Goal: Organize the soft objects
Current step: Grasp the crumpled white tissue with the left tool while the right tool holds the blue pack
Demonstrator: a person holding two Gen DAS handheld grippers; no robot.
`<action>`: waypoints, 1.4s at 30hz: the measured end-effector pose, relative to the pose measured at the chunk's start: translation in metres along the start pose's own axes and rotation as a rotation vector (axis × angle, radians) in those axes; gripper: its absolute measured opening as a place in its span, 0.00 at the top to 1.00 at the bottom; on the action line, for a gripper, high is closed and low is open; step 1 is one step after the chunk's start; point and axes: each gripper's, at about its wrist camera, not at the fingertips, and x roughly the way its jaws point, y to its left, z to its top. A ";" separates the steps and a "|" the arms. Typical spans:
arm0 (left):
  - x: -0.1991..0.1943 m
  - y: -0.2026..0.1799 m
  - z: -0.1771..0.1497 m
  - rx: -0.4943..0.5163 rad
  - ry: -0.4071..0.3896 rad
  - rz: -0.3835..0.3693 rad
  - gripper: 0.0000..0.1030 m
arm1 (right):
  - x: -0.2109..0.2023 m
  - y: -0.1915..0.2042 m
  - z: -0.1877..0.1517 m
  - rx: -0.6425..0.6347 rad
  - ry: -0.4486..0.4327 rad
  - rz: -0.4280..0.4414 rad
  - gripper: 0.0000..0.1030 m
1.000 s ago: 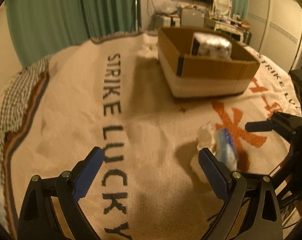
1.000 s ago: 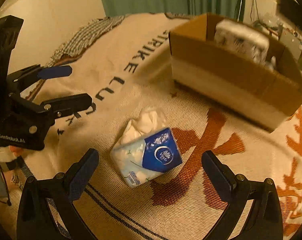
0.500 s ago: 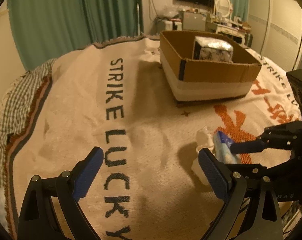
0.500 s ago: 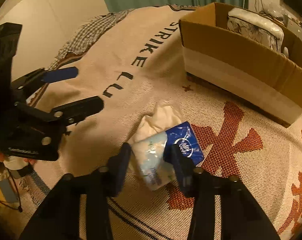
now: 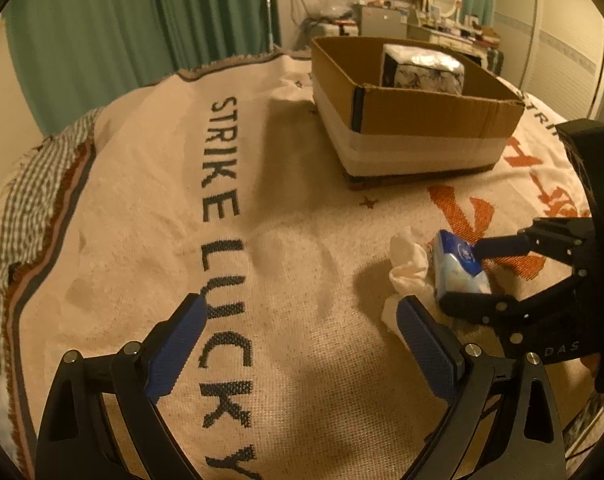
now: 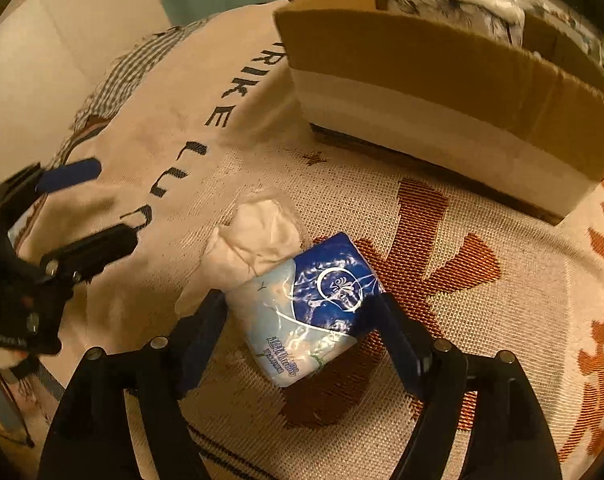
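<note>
**Right tongs now closed on the tissue pack**

Since 1 s ago the right gripper (image 6: 302,320) has closed in from wide apart, and its fingers (image 6: 397,336) now press both sides of the tissue pack (image 6: 305,304). The pack has also turned a bit and looks squeezed, w/ its blue end pointing away from the camera. The left gripper (image 5: 298,344) has not changed: jaws wide apart, nothing between them, hanging over the blanket (image 5: 302,208).

Near: in the right wrist view the pack sits between the two fingers, on the blanket, over the orange pattern (image 6: 441,264). A loose white tissue (image 6: 258,236) sticks out of its far end, touching it. In the left wrist view the same pack (image 5: 457,264) is just beyond the left gripper's right finger (image 5: 425,344), and the right gripper (image 5: 473,276) comes in from the right side and holds it.

Middle: the blanket has dark letters "STRIKE LUCKY" (image 5: 222,216) running away from the left gripper.

Far: a cardboard box (image 5: 433,120) stands on the blanket, well apart from the pack. Inside it, at the back, is a wrapped soft package (image 5: 425,68) w/ a dark pattern. Behind are green curtains (image 5: 142,32) and furniture, too small to tell more.
</note>
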 end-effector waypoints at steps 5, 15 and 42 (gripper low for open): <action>0.001 0.001 0.000 -0.020 0.007 -0.026 0.05 | 0.007 0.002 0.002 -0.011 0.010 -0.009 0.25; 0.010 -0.011 -0.004 0.013 0.041 -0.046 0.05 | 0.020 -0.005 0.001 -0.019 0.047 0.020 0.33; 0.060 -0.066 0.000 -0.016 0.136 -0.149 0.60 | -0.073 -0.042 -0.017 -0.042 -0.104 -0.070 0.56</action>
